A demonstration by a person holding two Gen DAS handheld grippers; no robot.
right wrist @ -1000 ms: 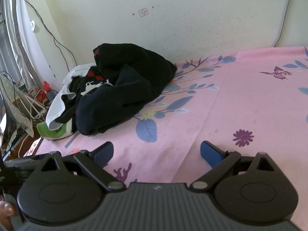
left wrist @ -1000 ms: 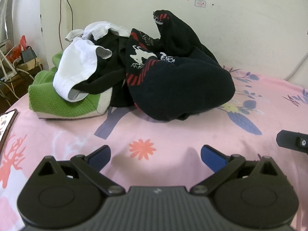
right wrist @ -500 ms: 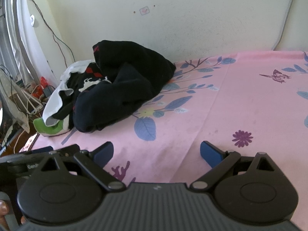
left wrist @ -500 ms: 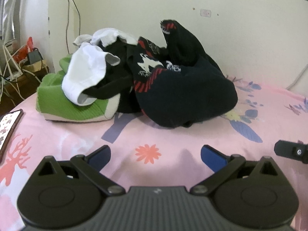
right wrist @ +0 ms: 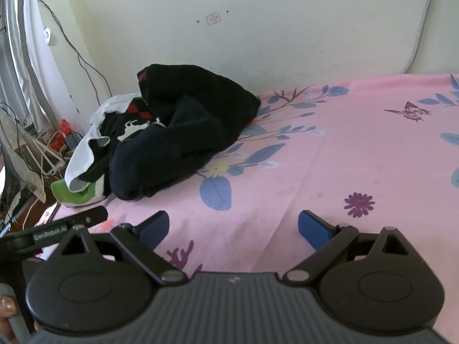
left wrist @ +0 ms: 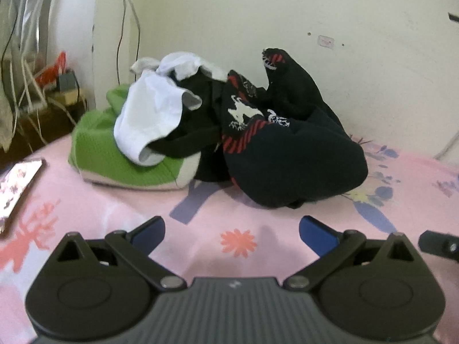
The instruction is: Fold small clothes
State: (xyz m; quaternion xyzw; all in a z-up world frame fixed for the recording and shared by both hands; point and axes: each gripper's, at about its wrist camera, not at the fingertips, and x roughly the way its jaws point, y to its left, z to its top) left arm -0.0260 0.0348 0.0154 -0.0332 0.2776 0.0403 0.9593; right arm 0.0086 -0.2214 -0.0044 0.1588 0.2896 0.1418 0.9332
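Green garment (left wrist: 100,154) half under pile (left wrist: 258,132)

Bed (left wrist: 114,209) w/ pink floral sheet carries everything; sheet directly ahead of and between both finger pairs is bare. Clothes pile (left wrist: 287,149) sits on it well past the left fingertips, slightly right of centre: black sweater w/ red/white pattern (right wrist: 183,134) and green knit (left wrist: 97,149) touch the sheet, white garment (left wrist: 152,114) lies on top of those. Phone-like flat item (left wrist: 17,183) lies on sheet far left of the left fingers, at bed edge.
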